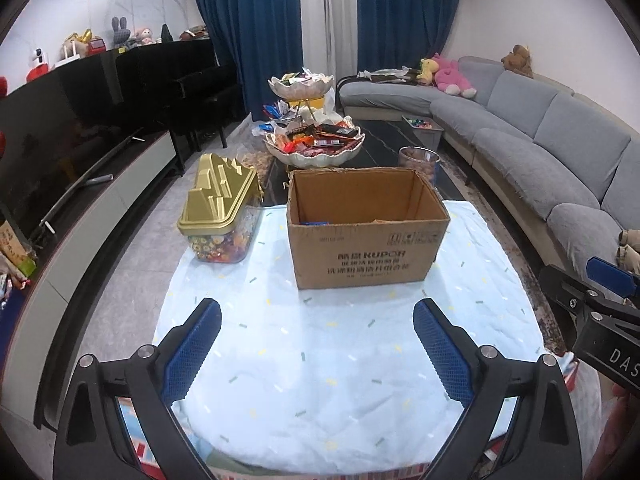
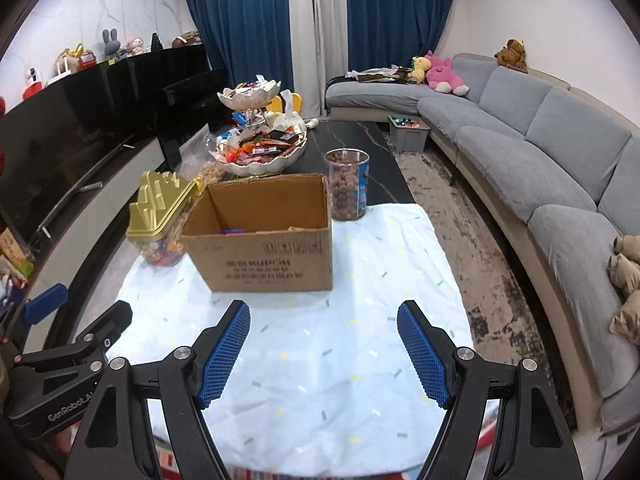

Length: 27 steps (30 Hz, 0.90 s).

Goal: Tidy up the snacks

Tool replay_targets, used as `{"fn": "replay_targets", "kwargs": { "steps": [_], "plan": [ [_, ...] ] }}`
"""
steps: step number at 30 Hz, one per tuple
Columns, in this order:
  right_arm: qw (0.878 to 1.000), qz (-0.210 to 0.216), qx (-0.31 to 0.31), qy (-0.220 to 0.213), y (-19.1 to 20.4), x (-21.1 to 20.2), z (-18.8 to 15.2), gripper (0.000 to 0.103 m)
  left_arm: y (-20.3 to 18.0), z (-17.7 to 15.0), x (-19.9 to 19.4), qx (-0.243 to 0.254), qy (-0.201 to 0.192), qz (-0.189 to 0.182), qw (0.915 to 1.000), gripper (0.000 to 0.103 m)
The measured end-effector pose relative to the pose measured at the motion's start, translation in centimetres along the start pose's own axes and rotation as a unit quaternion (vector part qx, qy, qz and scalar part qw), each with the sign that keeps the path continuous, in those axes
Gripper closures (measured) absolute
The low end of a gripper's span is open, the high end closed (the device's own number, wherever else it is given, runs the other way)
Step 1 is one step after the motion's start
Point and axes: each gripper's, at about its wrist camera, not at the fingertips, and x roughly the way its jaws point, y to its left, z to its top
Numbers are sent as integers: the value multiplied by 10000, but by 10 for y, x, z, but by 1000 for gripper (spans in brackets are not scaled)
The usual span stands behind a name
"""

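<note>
An open cardboard box stands on a light blue cloth; a few snack packets lie inside it. A gold-lidded clear candy tub is at its left. A clear jar of brown balls stands behind the box at the right. A two-tier shell dish of snacks sits further back. My left gripper is open and empty over the cloth. My right gripper is open and empty, also short of the box.
A dark marble coffee table carries everything. A grey curved sofa with plush toys runs along the right. A black TV and low cabinet line the left. A grey bin of small items sits on the floor.
</note>
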Motion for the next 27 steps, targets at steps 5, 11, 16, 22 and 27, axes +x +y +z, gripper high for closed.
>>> {"fn": "replay_targets", "kwargs": {
  "steps": [5, 11, 16, 22, 27],
  "plan": [
    [10000, 31, -35, -37, 1, -24, -14, 26, 1, -14, -22, -37, -11, -12, 10000, 1],
    [9999, 111, 41, -37, 0, -44, -28, 14, 3, -33, -46, 15, -29, -28, 10000, 1],
    [9999, 127, 25, -35, 4, -57, -41, 14, 7, -51, -60, -96, 85, -27, 9999, 0],
    [9994, -56, 70, -335, 5, -80, -50, 12, 15, -63, -81, -272, -39, 255, 9993, 0],
    [9990, -51, -68, -447, 13, -92, -57, 11, 22, -68, -92, -420, -146, 385, 9983, 0]
  ]
}}
